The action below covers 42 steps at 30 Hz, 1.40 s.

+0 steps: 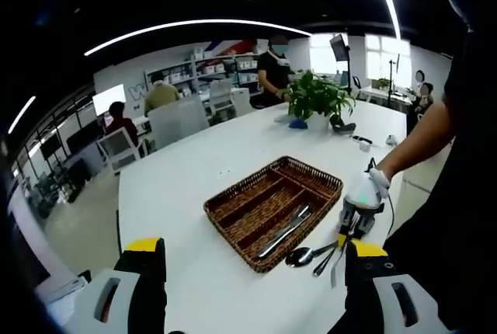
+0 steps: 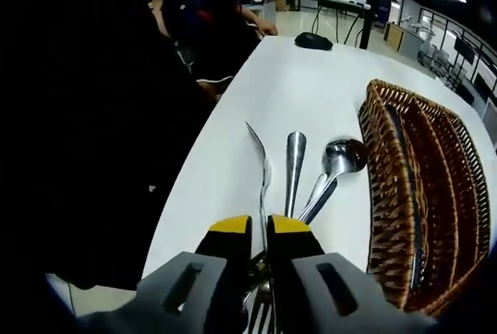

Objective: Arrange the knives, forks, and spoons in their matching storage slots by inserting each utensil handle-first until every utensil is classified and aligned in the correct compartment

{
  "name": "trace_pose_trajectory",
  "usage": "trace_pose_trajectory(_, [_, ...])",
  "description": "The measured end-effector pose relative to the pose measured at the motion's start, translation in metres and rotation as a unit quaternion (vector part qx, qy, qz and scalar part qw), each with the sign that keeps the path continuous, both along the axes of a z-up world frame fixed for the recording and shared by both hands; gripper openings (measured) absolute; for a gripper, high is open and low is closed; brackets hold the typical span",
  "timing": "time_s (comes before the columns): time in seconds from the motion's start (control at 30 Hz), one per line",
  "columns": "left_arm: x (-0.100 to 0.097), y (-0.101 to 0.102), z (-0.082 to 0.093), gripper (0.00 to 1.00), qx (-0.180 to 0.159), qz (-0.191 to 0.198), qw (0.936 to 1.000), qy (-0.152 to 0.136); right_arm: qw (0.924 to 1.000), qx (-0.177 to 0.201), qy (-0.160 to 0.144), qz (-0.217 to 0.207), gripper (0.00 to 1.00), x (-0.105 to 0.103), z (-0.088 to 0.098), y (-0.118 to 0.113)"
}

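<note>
Your right hand-held gripper [image 2: 260,234] has its yellow-tipped jaws nearly closed over a cluster of thin, stiff, slippery polished steel utensils [image 2: 299,175] lying on the white desk [image 2: 279,85]; whether it grips one, I cannot tell. The brown woven wicker tray [image 2: 435,194] sits just to its right. Your left hand-held gripper [image 1: 256,252] hangs wide open. Pinch mid-handle.

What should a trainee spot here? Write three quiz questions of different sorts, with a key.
1. True or false: the brown woven wicker tray already holds cutlery.
2. The shiny metal spoon lies: A in the tray, B on the white table, C in the left gripper.
3. Fill in: the left gripper's jaws stand ____.
Key: 1 true; 2 B; 3 open.
</note>
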<state>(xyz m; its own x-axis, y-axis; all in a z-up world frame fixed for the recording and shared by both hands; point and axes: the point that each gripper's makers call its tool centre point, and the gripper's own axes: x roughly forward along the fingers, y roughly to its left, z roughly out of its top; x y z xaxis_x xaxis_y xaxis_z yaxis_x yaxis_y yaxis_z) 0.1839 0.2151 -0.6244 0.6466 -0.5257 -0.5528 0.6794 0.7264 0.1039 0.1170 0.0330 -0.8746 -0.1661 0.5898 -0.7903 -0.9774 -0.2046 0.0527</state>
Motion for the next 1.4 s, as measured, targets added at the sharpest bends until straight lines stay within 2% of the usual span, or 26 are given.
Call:
trace_pose_trajectory(0.03, [0.0,0.001,0.0,1.0,0.0,0.001,1.0,0.0,0.9999,0.009,0.008,-0.007,0.04,0.0,0.001,0.002])
trace_pose_trajectory(0.1, [0.0,0.002,0.001,1.0,-0.001,0.003,1.0,-0.001,0.9995,0.024,-0.01,0.018,0.01,0.001,0.001,0.003])
trace_pose_trajectory(0.17, [0.0,0.002,0.001,1.0,0.0,0.004,1.0,-0.001,0.9996,0.026,-0.002,0.01,0.01,0.0,0.0,0.002])
trace_pose_trajectory(0.2, [-0.001,0.002,0.002,1.0,0.0,0.005,1.0,-0.001,0.9994,0.03,-0.01,0.018,0.01,0.0,0.001,0.002])
trace_pose_trajectory(0.3, [0.0,0.001,0.003,1.0,-0.001,0.005,1.0,-0.002,0.9992,0.032,-0.01,0.021,0.0,0.0,0.002,0.003])
trace_pose_trajectory(0.43, [-0.001,-0.002,0.004,1.0,0.001,0.003,1.0,-0.001,0.9988,0.031,-0.03,0.022,0.0,0.005,0.004,0.005])
trace_pose_trajectory(0.6, [-0.003,-0.006,0.005,1.0,0.003,-0.001,1.0,0.001,0.9989,0.025,-0.033,0.022,0.0,0.004,0.009,0.001])
trace_pose_trajectory(0.67, [-0.002,-0.008,0.006,1.0,0.002,-0.002,1.0,0.0,0.9989,0.026,-0.034,0.017,0.0,0.003,0.015,0.0])
trace_pose_trajectory(0.73, [-0.003,-0.012,0.009,1.0,0.003,-0.003,1.0,-0.002,0.9993,0.017,-0.032,-0.009,0.0,0.007,0.019,-0.004])
trace_pose_trajectory(0.93, [-0.003,-0.021,0.013,1.0,0.003,-0.009,0.9999,-0.007,0.9989,0.015,-0.029,-0.032,0.0,0.014,0.034,-0.009])
trace_pose_trajectory(1.13, [-0.006,-0.029,0.017,1.0,-0.002,-0.011,0.9998,-0.014,0.9981,0.014,-0.051,-0.03,0.0,0.017,0.05,-0.013])
trace_pose_trajectory(1.2, [-0.007,-0.031,0.017,1.0,-0.008,-0.011,0.9998,-0.015,0.9976,-0.001,-0.057,-0.04,0.0,0.02,0.058,-0.014])
trace_pose_trajectory(1.3, [-0.008,-0.032,0.016,1.0,-0.014,-0.012,0.9998,-0.011,0.9968,-0.003,-0.062,-0.05,0.0,0.023,0.073,-0.013])
trace_pose_trajectory(1.4, [-0.006,-0.032,0.015,1.0,-0.01,-0.009,0.9998,-0.012,0.9953,-0.001,-0.083,-0.05,0.0,0.029,0.089,-0.013])
